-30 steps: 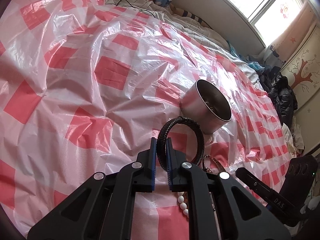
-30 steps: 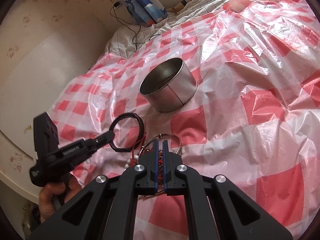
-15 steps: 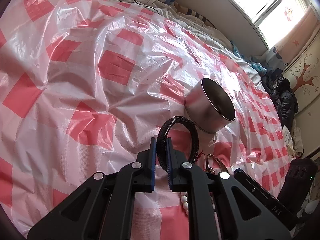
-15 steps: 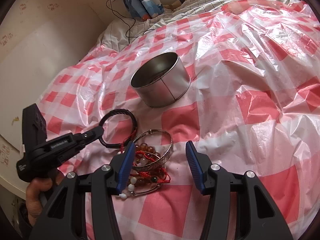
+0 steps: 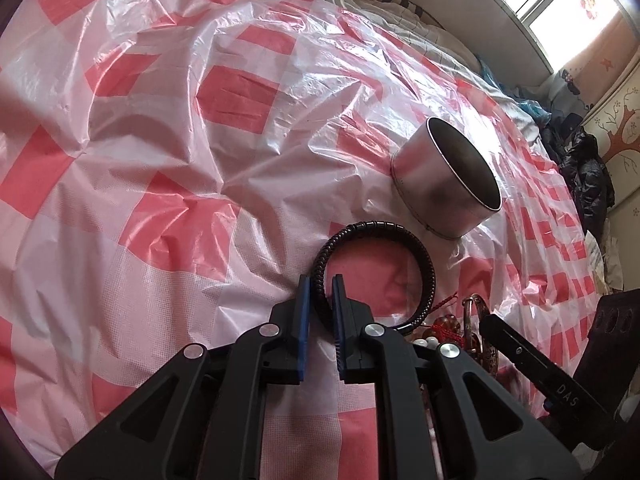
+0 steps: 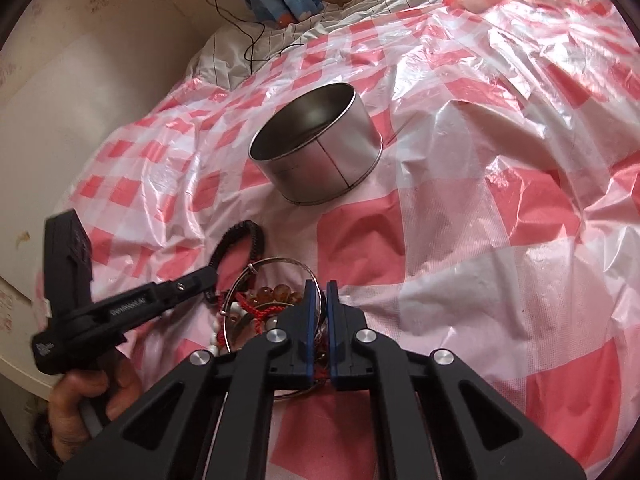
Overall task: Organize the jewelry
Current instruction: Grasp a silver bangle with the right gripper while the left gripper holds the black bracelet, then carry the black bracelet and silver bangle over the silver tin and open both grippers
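- The left gripper [image 5: 319,292] rises from the bottom centre of the frame, its blue pads clamped on a black braided bracelet [image 5: 376,228].
- The bracelet stands up as a loop above the pads, arching to the right.
- A round metal tin [image 5: 444,184], open and tilted, sits right of centre on the red-and-white checked plastic sheet [image 5: 168,128] covering the bed.
- At lower right, part of the right gripper [image 5: 532,364] overlaps a small pile of beads and red cord [image 5: 448,326].

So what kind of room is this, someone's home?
Most likely a bedroom: the checked plastic sheet lies over rumpled bedding, with a window alongside and dark clothes piled by a painted cupboard.
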Available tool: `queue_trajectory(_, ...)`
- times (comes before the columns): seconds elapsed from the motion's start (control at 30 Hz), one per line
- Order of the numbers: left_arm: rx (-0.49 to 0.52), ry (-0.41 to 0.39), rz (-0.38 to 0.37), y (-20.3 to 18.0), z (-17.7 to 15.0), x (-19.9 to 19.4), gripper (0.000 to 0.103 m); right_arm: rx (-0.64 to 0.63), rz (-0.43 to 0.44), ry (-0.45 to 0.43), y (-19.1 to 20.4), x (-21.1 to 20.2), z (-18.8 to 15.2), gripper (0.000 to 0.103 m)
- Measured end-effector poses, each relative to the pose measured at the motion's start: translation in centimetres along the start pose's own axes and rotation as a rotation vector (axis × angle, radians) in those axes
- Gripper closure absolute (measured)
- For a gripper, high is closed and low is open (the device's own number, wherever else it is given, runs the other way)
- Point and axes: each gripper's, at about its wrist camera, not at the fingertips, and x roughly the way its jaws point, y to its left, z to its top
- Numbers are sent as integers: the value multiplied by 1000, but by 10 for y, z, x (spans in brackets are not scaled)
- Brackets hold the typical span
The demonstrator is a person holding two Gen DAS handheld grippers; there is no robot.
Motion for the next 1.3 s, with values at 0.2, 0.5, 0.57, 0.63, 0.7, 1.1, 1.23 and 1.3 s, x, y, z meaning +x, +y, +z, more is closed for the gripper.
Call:
queue_trajectory(0.2, -1, -67, -58, -2, 4, -18, 95, 100, 155, -58, -11, -17, 5, 97)
queue_trajectory(0.5, -10, -167, -125, -2, 9, -45, 95, 116, 216, -81, -8, -21, 10, 97)
queue_trajectory(0.57, 2, -181, -112, -4, 10, -48, 95, 124, 227, -88, -10, -23, 10, 97)
queue_trajectory(0.63, -2, -168, -112, -4, 10, -46, 95, 133, 238, -92, -12, -23, 10, 97)
queue_trajectory(0.7, -2, -159, -115, -4, 10, -44, 95, 140, 248, -92, -13, -23, 9, 97)
queue_trajectory(1.1, -1, -166, -133, -4, 11, -46, 95, 152, 266, -87, -15, -23, 6, 97)
queue_trajectory(1.23, 0, -162, -132, -4, 11, -45, 95, 155, 272, -87, -15, -24, 6, 97)
queue_trajectory(1.3, 2, -160, -132, -5, 11, -44, 95, 154, 274, -88, -14, -24, 6, 97)
